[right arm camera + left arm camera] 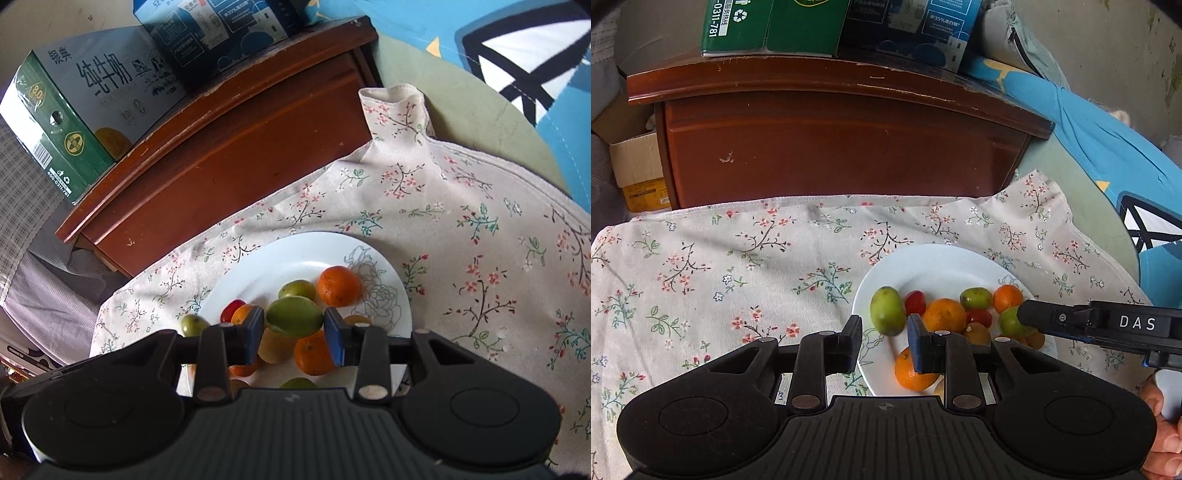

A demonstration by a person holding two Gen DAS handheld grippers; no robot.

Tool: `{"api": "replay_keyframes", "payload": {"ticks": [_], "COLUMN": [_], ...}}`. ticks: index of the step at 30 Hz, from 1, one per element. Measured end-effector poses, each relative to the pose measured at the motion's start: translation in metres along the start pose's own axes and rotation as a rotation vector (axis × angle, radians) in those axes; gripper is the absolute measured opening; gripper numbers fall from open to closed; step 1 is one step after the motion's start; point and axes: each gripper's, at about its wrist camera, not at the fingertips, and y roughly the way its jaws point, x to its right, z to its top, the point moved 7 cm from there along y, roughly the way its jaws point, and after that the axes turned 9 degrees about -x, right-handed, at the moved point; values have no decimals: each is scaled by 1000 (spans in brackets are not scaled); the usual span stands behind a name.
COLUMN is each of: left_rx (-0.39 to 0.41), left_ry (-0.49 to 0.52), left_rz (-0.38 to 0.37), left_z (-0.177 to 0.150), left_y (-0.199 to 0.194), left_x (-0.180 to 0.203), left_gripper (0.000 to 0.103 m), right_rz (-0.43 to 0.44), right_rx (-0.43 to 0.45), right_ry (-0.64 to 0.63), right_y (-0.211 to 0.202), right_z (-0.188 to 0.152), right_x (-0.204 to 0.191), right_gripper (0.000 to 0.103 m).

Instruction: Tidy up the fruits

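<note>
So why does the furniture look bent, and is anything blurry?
Left wrist view: the fisheye lens bows the wooden cabinet edge; the fruit on the white plate stays sharp. Right wrist view: the milk carton leans at the frame edge and corners darken; daylight is soft, without harsh glare.

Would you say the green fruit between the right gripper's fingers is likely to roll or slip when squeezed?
Probably. The green fruit looks smooth and oval, so it may slip from the right gripper. It rests on other fruit on the plate, so a push would likely roll it. It looks firm, probably not easily crushed.
</note>
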Motion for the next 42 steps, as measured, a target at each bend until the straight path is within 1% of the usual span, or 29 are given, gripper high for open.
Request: {"api": "replay_keyframes", "payload": {"ticks": [3,5,7,9,10,11,12,13,14,17,19,22,25,26,27,29,31,32,34,37,42], "left_rx": [7,12,18,19,16,14,20,35,48,51,40,14,-20,-33,-42,-65,-105,-135,-168,-176,-196], "left_ry": [-2,-1,2,1,-1,-9,-20,-28,-25,-1,-11,-20,0,-1,-5,-21,-38,-46,-48,-48,-81], "left_rz": [-6,-3,-17,-10,-3,6,19,35,44,65,90,111,184,206,212,202,193,199,221,252,265], "left_z": [0,0,-1,-2,-3,-5,-7,-9,-10,-13,-17,-28,-38,-41,-44,-48,-51,-52,-55,-57,-58], "left_y": [-4,-8,-13,-19,-22,-25,-29,-35,-40,-52,-58,-63,-64,-65,-65,-66,-64,-61,-57,-54,-50], "left_x": [2,4,8,9,10,9,9,8,8,10,8,5,4,3,3,2,3,3,3,0,-4], "left_gripper": [25,27,27,29,42,53,76,84,84,85,88,91,91,91,91,91,92,92,92,92,92], "right_rz": [2,5,10,5,-2,-11,-21,-28,-31,-55,-81,-105,-139,-147,-156,-197,-239,-251,-266,-282,-315], "right_rx": [3,8,9,10,12,13,13,13,11,-11,-15,-3,-4,-5,-10,-31,-42,-44,-65,-98,-131], "right_ry": [-1,5,8,-1,-9,-16,-21,-28,-38,-80,-100,-127,-133,-135,-141,-160,-168,-169,-173,-178,-174], "right_y": [0,-3,-5,-8,-10,-12,-14,-16,-19,-24,-29,-36,-43,-46,-47,-50,-54,-56,-56,-51,-43], "right_z": [1,2,2,2,2,1,0,-1,-2,-10,-15,-20,-27,-29,-32,-38,-44,-47,-51,-54,-55], "right_x": [-1,-2,-2,-4,-6,-7,-8,-9,-11,-16,-19,-22,-24,-24,-25,-25,-24,-23,-23,-22,-19], "right_gripper": [41,45,53,57,62,64,71,76,76,78,90,94,97,97,97,97,102,102,102,102,102]}}
